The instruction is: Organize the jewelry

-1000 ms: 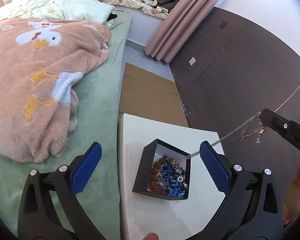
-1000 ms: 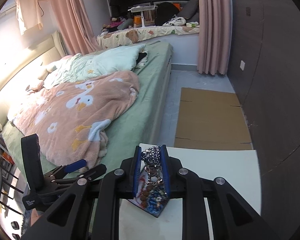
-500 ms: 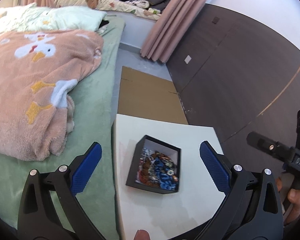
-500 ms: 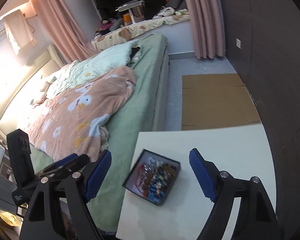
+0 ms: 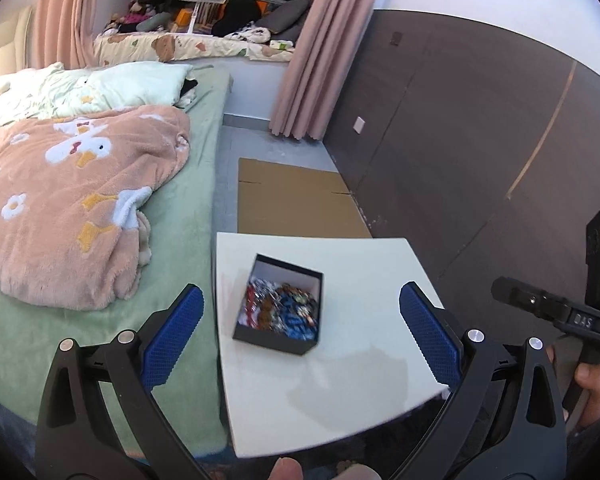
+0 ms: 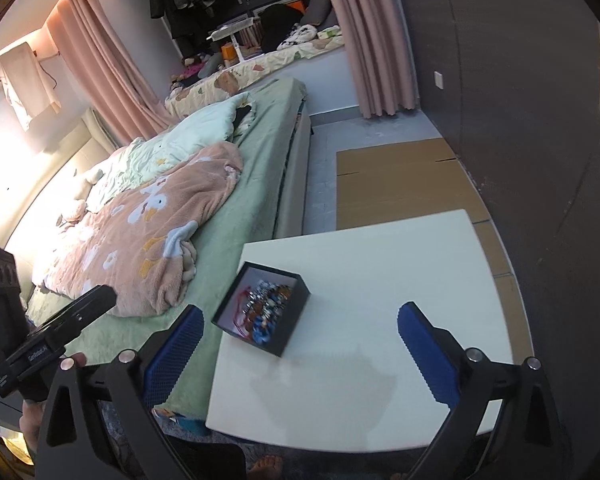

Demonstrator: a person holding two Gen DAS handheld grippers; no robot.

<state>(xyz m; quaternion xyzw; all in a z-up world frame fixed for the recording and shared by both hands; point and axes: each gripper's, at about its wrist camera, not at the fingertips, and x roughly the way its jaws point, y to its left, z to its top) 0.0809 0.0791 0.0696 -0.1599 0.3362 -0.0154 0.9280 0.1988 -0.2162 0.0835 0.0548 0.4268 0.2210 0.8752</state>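
Note:
A small black box with a white lining stands on the white table. It holds a heap of jewelry: beads, chains, blue and red pieces. The box and jewelry also show in the right wrist view. My left gripper is open and empty, held above and in front of the box. My right gripper is open and empty, also raised over the table. The right gripper's body shows at the right edge of the left wrist view.
A bed with a green sheet and a pink duck-print blanket lies left of the table. Flat cardboard lies on the floor beyond it. A dark wall panel runs along the right. Pink curtains hang behind.
One second ago my right gripper was shut on a silver chain pulled from the box. It has let go and opened; the chain is back in the box. Both grippers have drawn back and up.

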